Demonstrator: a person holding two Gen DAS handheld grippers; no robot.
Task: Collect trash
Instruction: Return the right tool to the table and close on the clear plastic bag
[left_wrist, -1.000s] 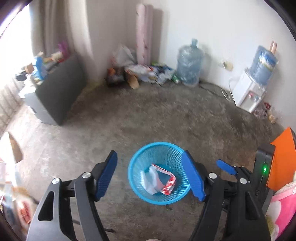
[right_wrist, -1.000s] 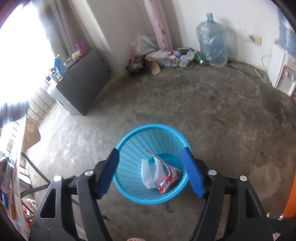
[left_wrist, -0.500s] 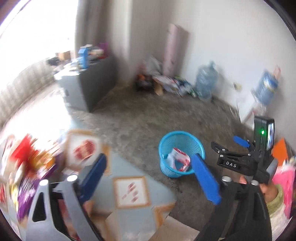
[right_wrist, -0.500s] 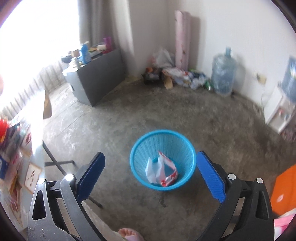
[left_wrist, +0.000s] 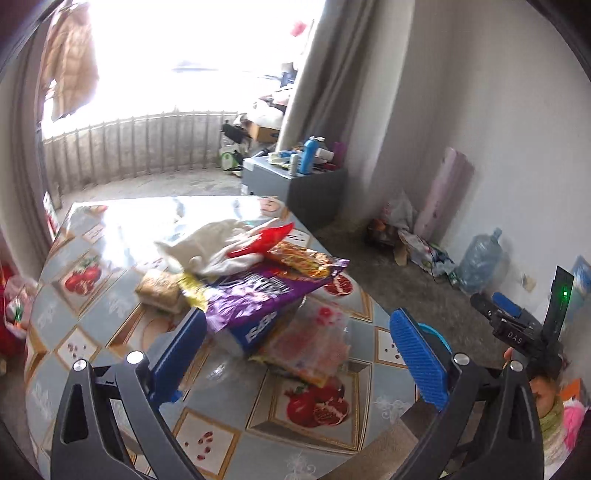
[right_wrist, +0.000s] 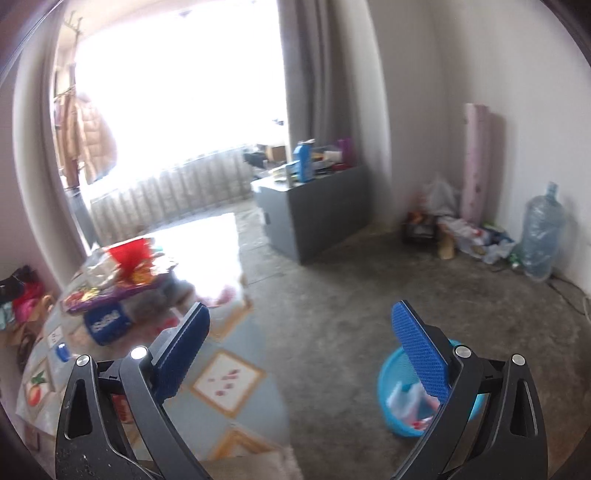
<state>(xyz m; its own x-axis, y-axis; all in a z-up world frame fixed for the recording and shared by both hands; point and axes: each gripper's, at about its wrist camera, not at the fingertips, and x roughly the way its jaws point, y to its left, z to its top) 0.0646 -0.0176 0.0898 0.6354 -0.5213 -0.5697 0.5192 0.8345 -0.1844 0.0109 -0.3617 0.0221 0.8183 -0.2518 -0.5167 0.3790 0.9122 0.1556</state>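
Left tool (left_wrist: 297, 354): jaws spread wide, having just been opening, nothing between the pads; it hangs tilted down over the near edge of the surface (left_wrist: 317, 417), aimed at the heap of trash. Right tool (right_wrist: 301, 350): likewise wide apart after opening, empty, off the surface's corner with bare floor between its pads and the blue waste basket (right_wrist: 391, 402) just behind its right pad. Nearest to the left tool lies a clear, crinkled plastic wrapper with pink print (left_wrist: 310, 347), flat on the surface; just behind it a purple snack bag (left_wrist: 258, 295) draped over a blue-and-white pack (left_wrist: 255, 332). On top sit an orange-patterned wrapper (left_wrist: 299, 258), a red wrapper (left_wrist: 264, 240) and a crumpled white plastic bag (left_wrist: 210, 247); a beige packet (left_wrist: 162, 290) lies to the left. Handling judgement: all thin film, very light, limp and slick, not fragile; pads would likely slide on a flat face. Best hold appears to be a raised, bunched fold — the purple bag's overhanging edge, or the white bag's crumpled top. The flat clear wrapper offers little to pinch against the glossy surface. Basket already holds some wrappers and stands on the floor, off the surface's right edge.
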